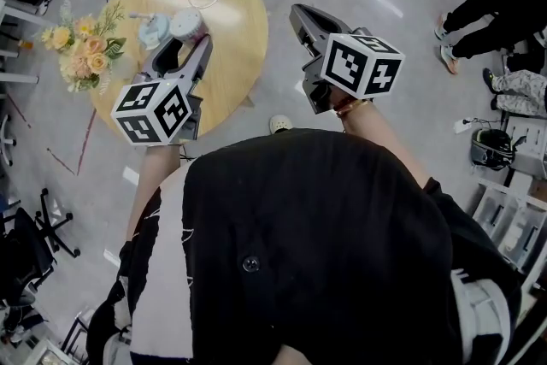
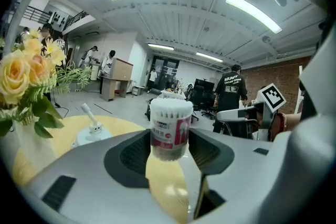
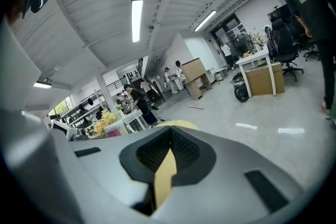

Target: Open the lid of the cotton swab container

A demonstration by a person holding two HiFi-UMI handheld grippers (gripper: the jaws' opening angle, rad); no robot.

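Upright cotton swab container [image 2: 170, 126], lid up, long axis vertical, in left gripper [image 1: 185, 45]

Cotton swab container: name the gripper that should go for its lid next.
Right, probably. The left gripper clamps the cotton swab container by its body, leaving the lid clear above its jaws. The right gripper is shut and empty, though it hangs past the edge of the table and must cross over.

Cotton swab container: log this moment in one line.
left hand-held gripper: shut on cotton swab container | lid: on | right hand-held gripper: shut, empty
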